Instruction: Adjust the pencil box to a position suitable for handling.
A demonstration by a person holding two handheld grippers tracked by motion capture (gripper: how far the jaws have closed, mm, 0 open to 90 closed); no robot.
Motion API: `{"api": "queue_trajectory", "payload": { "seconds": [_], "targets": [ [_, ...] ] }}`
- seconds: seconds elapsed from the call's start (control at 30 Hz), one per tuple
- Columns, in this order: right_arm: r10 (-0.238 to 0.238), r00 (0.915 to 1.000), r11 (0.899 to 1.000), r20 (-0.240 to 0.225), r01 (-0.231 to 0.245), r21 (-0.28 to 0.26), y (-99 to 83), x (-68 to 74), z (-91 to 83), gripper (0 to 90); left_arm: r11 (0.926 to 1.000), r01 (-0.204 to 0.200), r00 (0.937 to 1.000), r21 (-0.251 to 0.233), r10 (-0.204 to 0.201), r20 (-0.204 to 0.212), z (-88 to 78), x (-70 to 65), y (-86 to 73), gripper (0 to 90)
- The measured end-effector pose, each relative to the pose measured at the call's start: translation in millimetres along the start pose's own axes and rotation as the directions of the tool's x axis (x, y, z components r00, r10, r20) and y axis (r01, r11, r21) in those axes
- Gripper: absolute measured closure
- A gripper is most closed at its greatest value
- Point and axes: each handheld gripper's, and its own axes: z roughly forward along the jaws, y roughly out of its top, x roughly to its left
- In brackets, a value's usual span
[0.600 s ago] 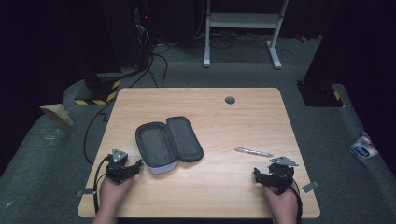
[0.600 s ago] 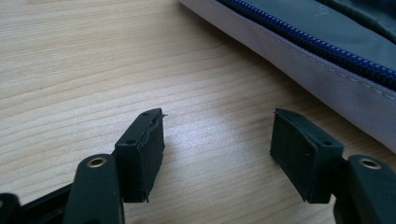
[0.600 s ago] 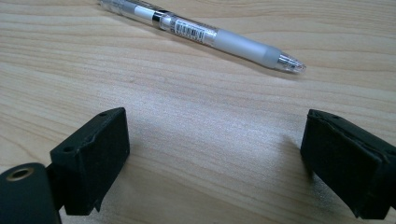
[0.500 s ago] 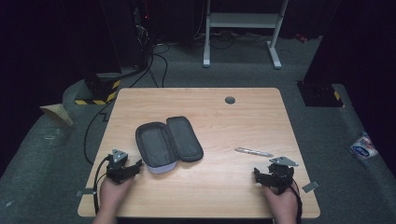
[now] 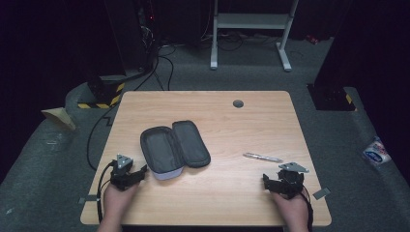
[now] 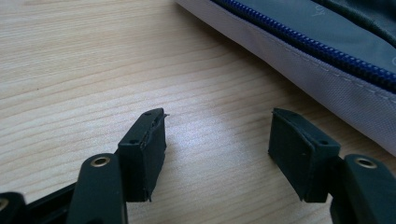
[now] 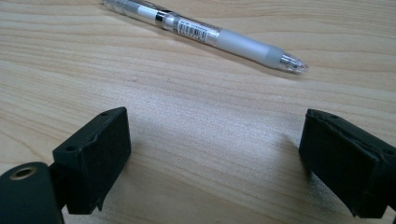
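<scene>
Pen (image 7: 205,32): it lies flat on the table (image 5: 232,193), just past the right gripper (image 7: 212,154), and nothing touches it. It also shows in the high view (image 5: 262,157).
Pen feel: I think it is light, thin and hard. The clear barrel looks smooth, so it may slip or roll away.
Pen grab spot: the frosted sleeve near the tip looks best, as it seems less slippery. Pinch across it, not along it.
Case (image 5: 174,149): it lies open on the table, just beside the left gripper (image 6: 217,154). Its grey edge and blue zip (image 6: 303,42) sit close to the pads.
Case feel: I think it is soft cloth and light. The side wall may bend when pinched.
Right gripper jaws: spread wide, with bare wood between them.
Left gripper jaws: spread wide too, holding nothing.
Table top: pale wood, flat and smooth. A small round hole cover (image 5: 238,103) sits near the far edge.
Room: dark, with grey floor, black cables and a white metal frame (image 5: 251,29) behind the table.
</scene>
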Motion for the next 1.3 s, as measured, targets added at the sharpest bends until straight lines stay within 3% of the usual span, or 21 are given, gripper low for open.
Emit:
{"api": "queue_trajectory", "payload": {
  "seconds": [0.27, 0.47, 0.63, 0.77, 0.97, 1.3],
  "targets": [
    [-0.001, 1.0000, 1.000, -0.002, 0.001, -0.002, -0.9, 0.5, -1.2, 9.9, 0.9996, -0.028, 0.9996, -0.007, 0.028, 0.009, -0.9, -2.5, -0.7, 38.3],
    [-0.005, 1.0000, 1.000, -0.004, 0.005, -0.005, -1.1, 0.5, -1.5, 10.6, 0.9999, -0.008, 0.9999, 0.012, 0.008, 0.011, -1.3, -1.2, 1.5, 42.0],
    [-0.007, 1.0000, 1.000, -0.005, 0.007, -0.005, -1.2, 0.7, -1.7, 11.3, 0.9998, -0.020, 0.9997, 0.003, 0.020, 0.017, -3.3, -4.7, 5.0, 47.3],
    [-0.015, 0.9999, 1.000, -0.007, 0.015, -0.012, -1.4, 0.5, -1.7, 12.4, 0.9977, 0.020, 0.9984, -0.065, -0.016, 0.054, -14.5, -3.0, 10.6, 52.3],
    [-0.014, 0.9999, 1.000, -0.009, 0.014, -0.011, -1.4, 0.7, -1.9, 12.6, 0.9908, 0.044, 0.9974, -0.128, -0.036, 0.062, -26.9, -0.7, 15.4, 56.8],
    [-0.015, 0.9998, 1.000, -0.010, 0.015, -0.012, -1.5, 0.7, -1.9, 12.9, 0.9799, -0.019, 0.9953, -0.199, 0.038, 0.089, -42.4, -13.3, 24.7, 59.7]
  ]
}}
